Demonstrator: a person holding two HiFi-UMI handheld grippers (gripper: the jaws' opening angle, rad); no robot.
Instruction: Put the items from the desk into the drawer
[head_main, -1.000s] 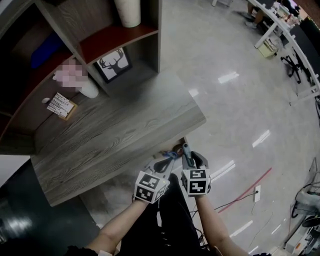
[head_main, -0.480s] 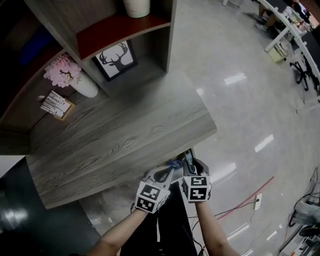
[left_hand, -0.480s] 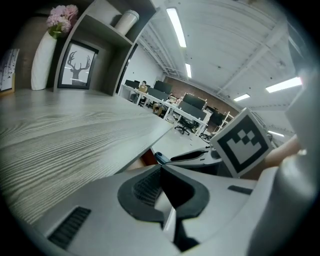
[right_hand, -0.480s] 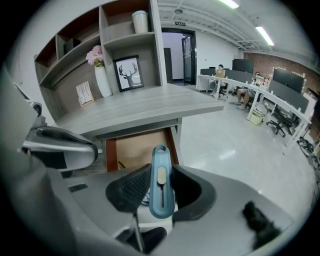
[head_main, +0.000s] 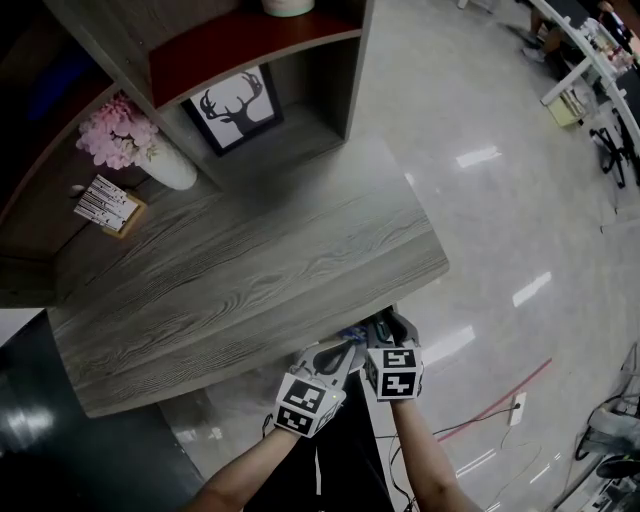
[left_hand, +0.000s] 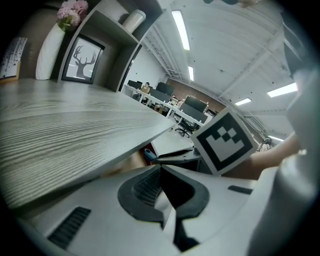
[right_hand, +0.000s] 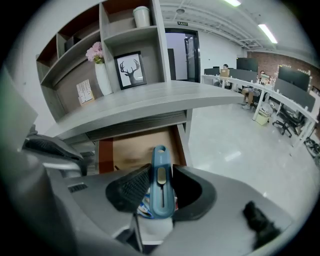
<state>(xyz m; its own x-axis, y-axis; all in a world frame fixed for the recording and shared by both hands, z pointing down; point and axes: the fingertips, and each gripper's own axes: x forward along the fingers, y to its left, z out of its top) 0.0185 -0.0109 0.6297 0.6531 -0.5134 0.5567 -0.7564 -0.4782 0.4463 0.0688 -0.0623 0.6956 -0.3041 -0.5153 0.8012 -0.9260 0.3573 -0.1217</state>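
My right gripper (right_hand: 159, 172) is shut on a blue utility knife (right_hand: 160, 187), which stands upright between its pads. Just beyond it, under the grey wooden desk top (right_hand: 150, 100), an open drawer (right_hand: 135, 150) shows a bare brown bottom. In the head view both grippers hang side by side at the desk's near edge, the right gripper (head_main: 383, 328) beside the left gripper (head_main: 345, 352). The left gripper (left_hand: 159, 169) has its pads meeting at the tips with nothing between them. The knife's blue tip (left_hand: 149, 154) shows past it, under the desk edge.
A white vase of pink flowers (head_main: 160, 165), a framed deer picture (head_main: 235, 105) and a small printed card (head_main: 108, 205) stand at the back of the desk under the shelf unit (head_main: 250, 45). A red cable (head_main: 500, 395) lies on the glossy floor to the right.
Both grippers have sunk lower in front of the desk's near edge, staying side by side. The right one still grips the blue knife.
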